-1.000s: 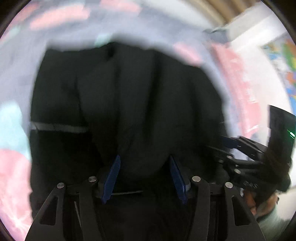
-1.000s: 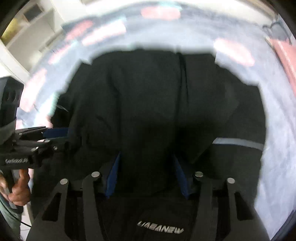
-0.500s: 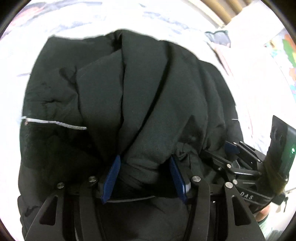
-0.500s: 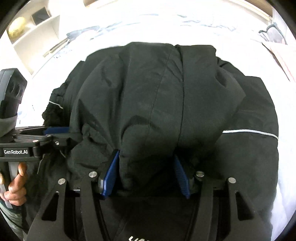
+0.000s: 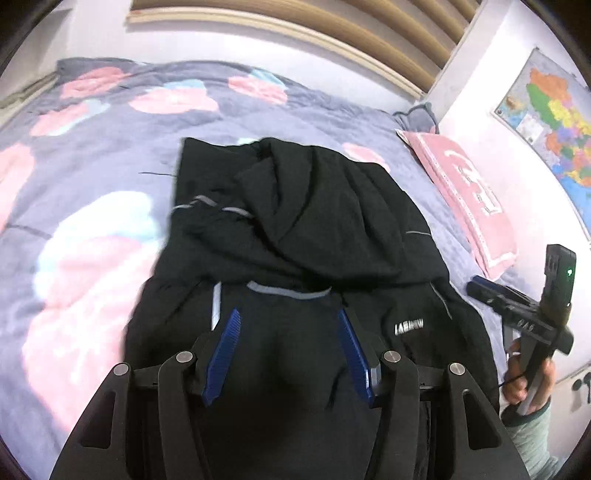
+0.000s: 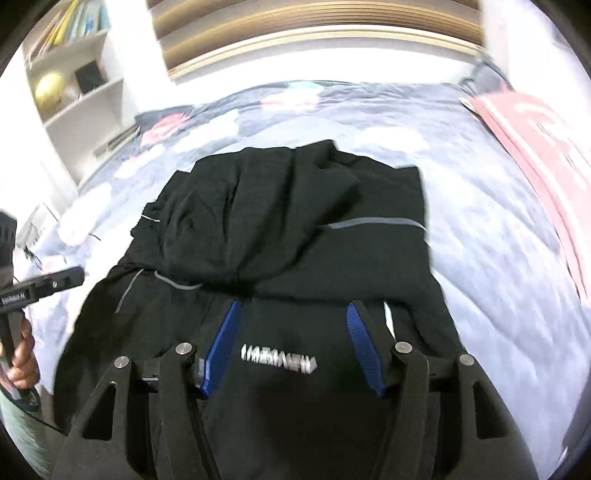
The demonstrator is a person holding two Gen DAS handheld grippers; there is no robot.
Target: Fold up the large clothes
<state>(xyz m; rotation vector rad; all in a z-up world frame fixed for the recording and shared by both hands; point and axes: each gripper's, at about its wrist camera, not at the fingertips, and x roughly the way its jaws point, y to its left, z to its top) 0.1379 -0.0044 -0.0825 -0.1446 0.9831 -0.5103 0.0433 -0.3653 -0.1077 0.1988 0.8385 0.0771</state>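
A large black jacket (image 5: 314, 229) with thin grey stripes and a silver logo lies on the bed, its far part folded back over the near part. It also shows in the right wrist view (image 6: 295, 221). My left gripper (image 5: 288, 317) is open and empty, hovering above the near part. My right gripper (image 6: 293, 308) is open and empty too, above the logo (image 6: 277, 363). The right gripper shows at the right edge of the left wrist view (image 5: 517, 306). The left gripper shows at the left edge of the right wrist view (image 6: 48, 286).
The bed has a blue-grey quilt (image 5: 110, 147) with pink and white flowers. A pink pillow (image 5: 465, 192) lies at the right by the wall. A wooden headboard (image 5: 295, 22) runs along the far side. White shelves (image 6: 74, 81) stand at the far left.
Both grippers held bunched jacket fabric between their fingers before. Now they have let go and pulled back and up, and the folded part lies on the jacket.
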